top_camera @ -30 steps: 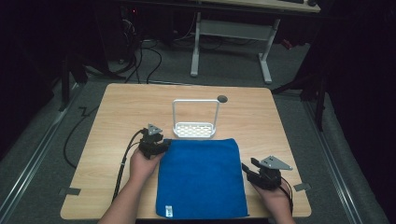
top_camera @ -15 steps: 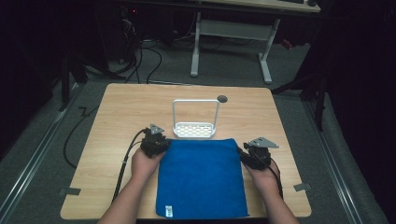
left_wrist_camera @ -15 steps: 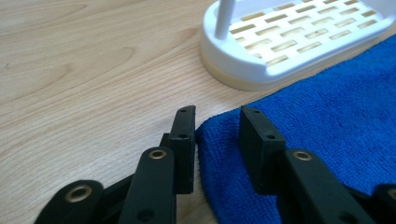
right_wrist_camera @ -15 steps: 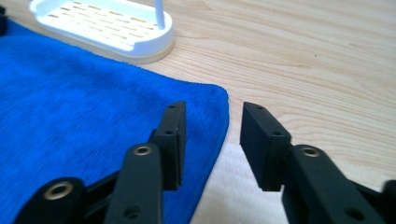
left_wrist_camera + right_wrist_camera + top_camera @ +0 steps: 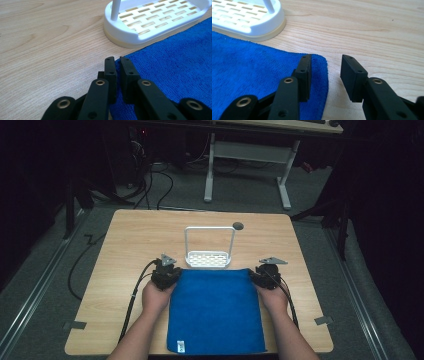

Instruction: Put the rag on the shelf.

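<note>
A soft blue cloth (image 5: 216,310) is lying flat on the pale wooden table (image 5: 130,245), near the edge where the person is sitting. Its far edge is lying just beside a white plastic rack with a slotted base and a tall hoop handle (image 5: 209,251), and looks to be touching the base. A small white tag (image 5: 182,346) is showing at the near left corner of the cloth.

The left gripper (image 5: 165,271) is sitting at the far left corner of the cloth, held in the person's left hand (image 5: 156,295). In the left gripper view, its two black jaws are standing almost together, with only a thin gap between them. They have just been closing. The corner of the cloth (image 5: 175,67) is lying under and between them, but it is hard to tell if the cloth is really pinched.

The right gripper (image 5: 264,271) is sitting at the far right corner of the cloth, held in the person's right hand (image 5: 274,296). In the right gripper view, its jaws are standing apart. One jaw is resting over the rounded corner of the cloth (image 5: 262,72), and the other is hanging over the bare wood beside it. The edge of the cloth is lying in the gap, and nothing is squeezed yet.

A black cable (image 5: 131,300) is trailing from the left gripper back along the table. A small dark round hole (image 5: 238,225) is sitting in the table behind the rack.
</note>
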`<state>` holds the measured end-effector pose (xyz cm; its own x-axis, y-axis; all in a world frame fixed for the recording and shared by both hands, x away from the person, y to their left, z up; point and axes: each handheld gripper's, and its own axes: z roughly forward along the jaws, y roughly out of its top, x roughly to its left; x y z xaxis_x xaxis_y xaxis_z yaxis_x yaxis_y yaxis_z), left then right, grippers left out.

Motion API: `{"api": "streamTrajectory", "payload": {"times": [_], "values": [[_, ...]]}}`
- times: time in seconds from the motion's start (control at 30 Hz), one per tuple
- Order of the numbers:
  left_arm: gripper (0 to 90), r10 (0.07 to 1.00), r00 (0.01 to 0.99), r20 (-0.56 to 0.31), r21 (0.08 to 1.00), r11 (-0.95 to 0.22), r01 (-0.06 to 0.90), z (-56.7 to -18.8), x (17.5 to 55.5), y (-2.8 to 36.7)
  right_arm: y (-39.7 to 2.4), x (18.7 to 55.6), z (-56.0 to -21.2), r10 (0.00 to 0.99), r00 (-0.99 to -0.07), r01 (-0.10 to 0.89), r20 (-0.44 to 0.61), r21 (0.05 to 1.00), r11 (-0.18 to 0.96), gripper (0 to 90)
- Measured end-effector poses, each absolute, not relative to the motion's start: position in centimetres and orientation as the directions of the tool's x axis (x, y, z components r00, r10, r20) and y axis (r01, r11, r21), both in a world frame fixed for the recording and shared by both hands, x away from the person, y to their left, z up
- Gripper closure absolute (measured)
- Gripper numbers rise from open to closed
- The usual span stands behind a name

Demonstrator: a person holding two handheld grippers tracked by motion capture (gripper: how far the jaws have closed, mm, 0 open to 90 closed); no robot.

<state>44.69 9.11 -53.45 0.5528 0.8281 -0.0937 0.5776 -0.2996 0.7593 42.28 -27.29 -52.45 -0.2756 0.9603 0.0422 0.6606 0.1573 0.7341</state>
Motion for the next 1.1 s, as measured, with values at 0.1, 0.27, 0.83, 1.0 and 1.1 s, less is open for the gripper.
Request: {"api": "streamTrajectory", "payload": {"times": [0.1,0.27,0.83,1.0,1.1], "values": [[86.0,0.827,0.551,-0.109,0.763,-0.286,0.579,-53.5,44.9,9.3,-27.2,42.6,-52.8,0.959,-0.281,0.67,0.041,0.724,0.166,61.3],[86.5,0.828,0.549,-0.112,0.759,-0.285,0.585,-53.5,44.8,9.3,-26.7,42.5,-52.8,0.954,-0.3,0.657,-0.006,0.724,0.211,72.6],[87.3,0.811,0.577,-0.092,0.785,-0.298,0.544,-52.9,43.4,9.0,-26.4,39.9,-51.3,0.942,-0.336,0.536,0.002,0.823,0.189,88.6],[87.3,0.808,0.586,-0.066,0.831,-0.28,0.48,-51.9,42.0,9.4,-26.4,37.1,-50.7,0.935,-0.356,0.441,-0.004,0.881,0.172,88.6],[87.3,0.805,0.589,-0.07,0.855,-0.256,0.452,-51.1,40.9,9.6,-26.6,36.0,-50.7,0.93,-0.369,0.438,0.011,0.884,0.163,88.5]]}}
